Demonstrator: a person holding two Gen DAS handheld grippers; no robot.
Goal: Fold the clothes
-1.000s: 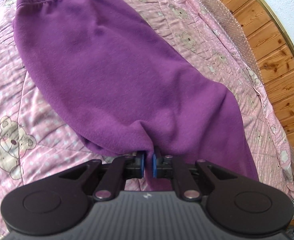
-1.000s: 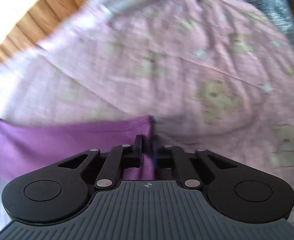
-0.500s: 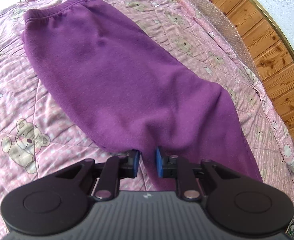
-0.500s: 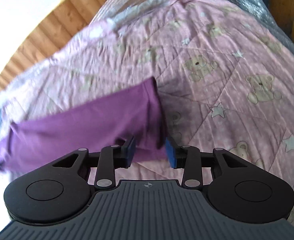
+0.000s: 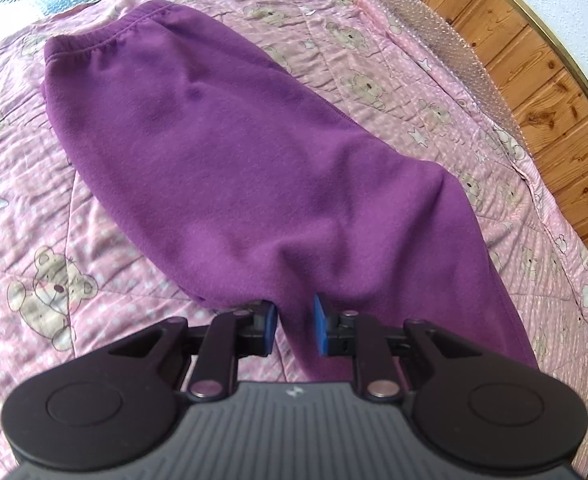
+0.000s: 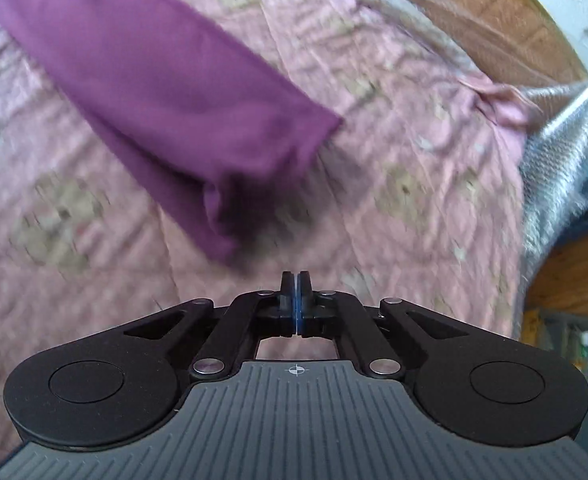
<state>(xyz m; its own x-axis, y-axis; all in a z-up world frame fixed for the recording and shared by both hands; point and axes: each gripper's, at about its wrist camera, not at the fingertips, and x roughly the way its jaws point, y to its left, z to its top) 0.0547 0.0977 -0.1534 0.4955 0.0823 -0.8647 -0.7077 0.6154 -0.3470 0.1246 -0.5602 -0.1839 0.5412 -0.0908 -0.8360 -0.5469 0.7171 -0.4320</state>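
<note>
While the purple fleece trousers [image 5: 254,168] lie spread flat on the pink quilt [image 5: 54,240] printed with teddy bears and stars, the left tool [image 5: 294,322] sits low at their near edge with its blue-padded fingers apart, a ridge of purple fabric running between them; whether either pad touches the cloth cannot be told. The elastic waistband [image 5: 106,46] lies at the far end of the garment in the left wrist view, and one leg runs down to the right of the tool toward the edge of the bed. A strip of bubble wrap [image 5: 433,28] runs along the quilt's far side, against a wooden panelled wall [image 5: 541,80]. In the right wrist view, which is blurred, the right tool [image 6: 295,304] has its fingers pressed together with nothing between them, and it hangs above bare quilt just short of the open hem of a trouser leg [image 6: 222,160]. That leg stretches away to the upper left, lying flat on the quilt, apart from the tool.
</note>
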